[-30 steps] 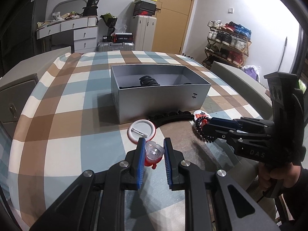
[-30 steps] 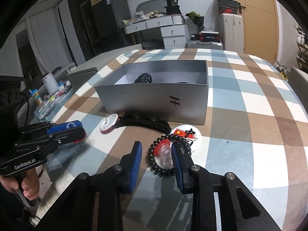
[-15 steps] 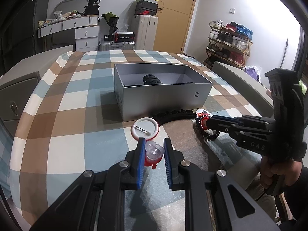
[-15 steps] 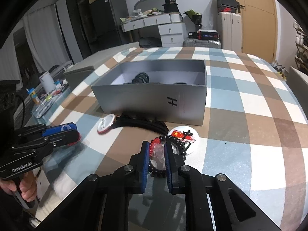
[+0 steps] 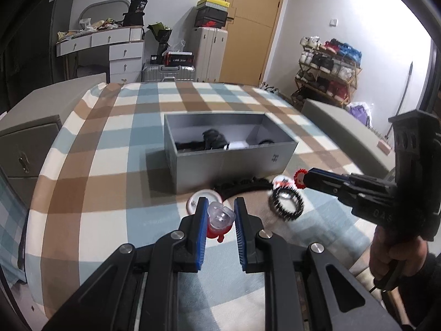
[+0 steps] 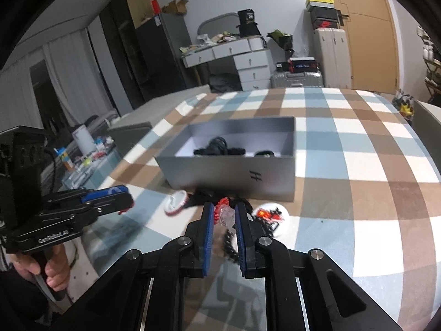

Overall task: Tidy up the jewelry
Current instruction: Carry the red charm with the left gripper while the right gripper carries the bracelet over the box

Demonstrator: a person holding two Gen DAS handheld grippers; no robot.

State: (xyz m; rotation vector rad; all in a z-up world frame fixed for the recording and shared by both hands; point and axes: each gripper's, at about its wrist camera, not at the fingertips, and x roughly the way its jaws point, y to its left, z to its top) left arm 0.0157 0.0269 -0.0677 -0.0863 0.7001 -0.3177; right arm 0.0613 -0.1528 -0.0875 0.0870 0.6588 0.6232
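Right wrist view shows the right gripper (image 6: 223,218) clamped on the bracelet's clear-and-red charm, the black bead bracelet (image 5: 286,202) dangling above the bench (image 5: 110,193) short of the grey box (image 5: 228,162), so it could swing loose.

The box (image 5: 231,162) stands on the surface (image 5: 115,193). Before it lie 2 badges (image 6: 176,202), with a headband (image 5: 242,184) between them.

Even, fairly dim indoor light with bright glare at three o'clock in the left wrist view; fisheye bending and black vignette ring every edge, and motion blur smears the beaded bracelet (image 5: 286,202) and grey box (image 6: 234,171).
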